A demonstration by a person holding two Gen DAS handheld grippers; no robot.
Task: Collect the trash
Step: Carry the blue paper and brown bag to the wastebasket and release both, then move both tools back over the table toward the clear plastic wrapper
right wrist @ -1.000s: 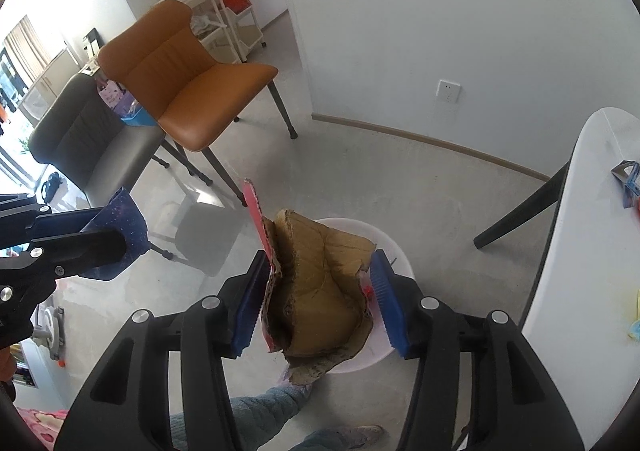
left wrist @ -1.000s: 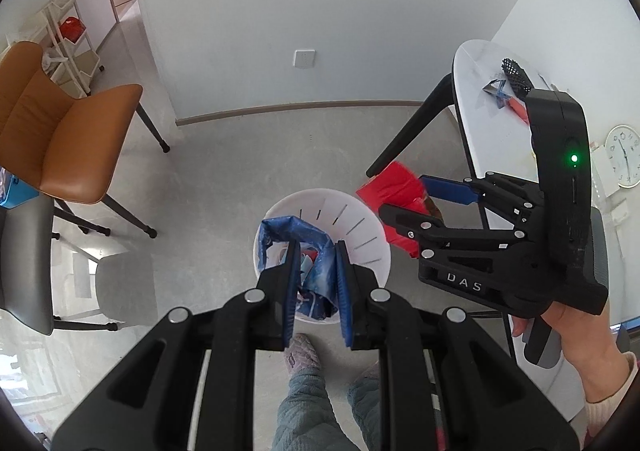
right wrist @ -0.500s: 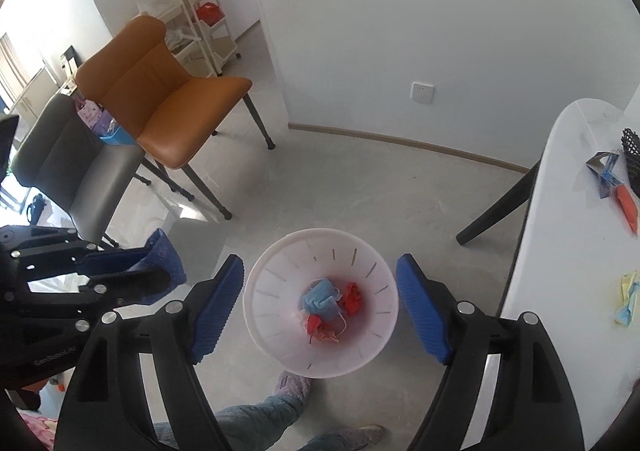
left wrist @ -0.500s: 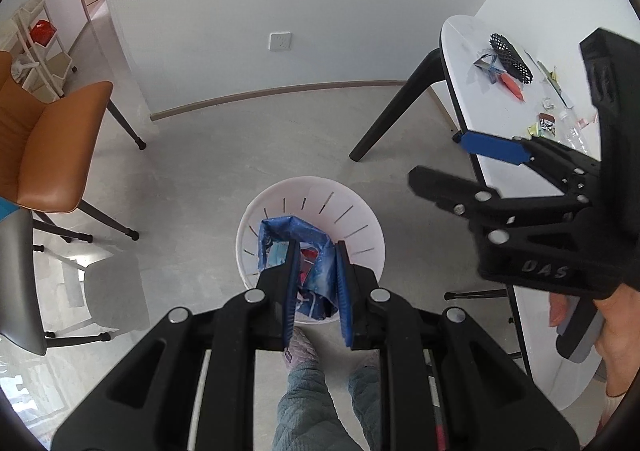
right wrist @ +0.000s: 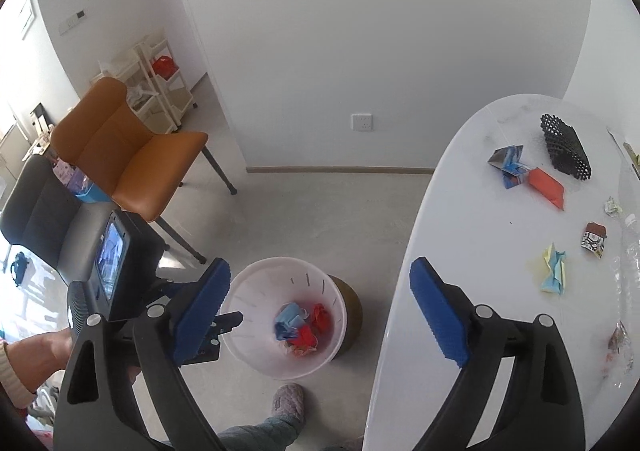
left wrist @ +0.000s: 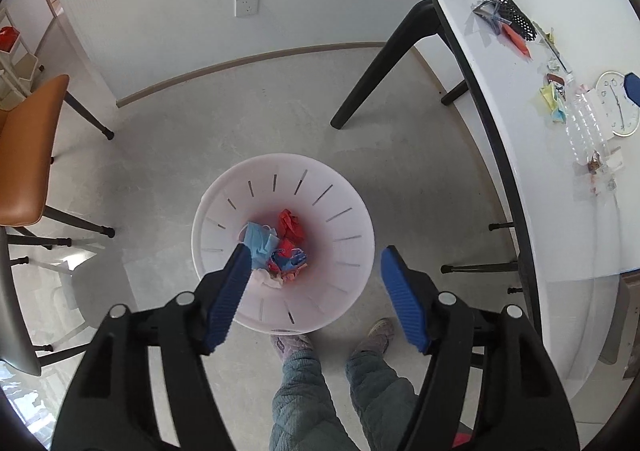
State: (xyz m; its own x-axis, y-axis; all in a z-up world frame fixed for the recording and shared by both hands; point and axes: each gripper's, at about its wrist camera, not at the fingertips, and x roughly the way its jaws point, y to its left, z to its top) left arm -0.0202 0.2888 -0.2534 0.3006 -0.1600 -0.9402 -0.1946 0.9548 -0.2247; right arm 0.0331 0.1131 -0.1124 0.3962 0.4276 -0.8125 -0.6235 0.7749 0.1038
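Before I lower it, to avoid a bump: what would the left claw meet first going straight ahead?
Probably the trash pile inside the white bin; the open left claw points into its mouth, though depth is unclear.

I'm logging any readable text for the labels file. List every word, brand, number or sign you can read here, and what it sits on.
No text reads clearly in either view.
Wall clock lying on the white table: dial marks too small to read.
Brown-and-white patterned wrapper: print too blurred to read.
Blue folded packet: print unreadable.
Screen on the left gripper's body: picture only, nothing legible.
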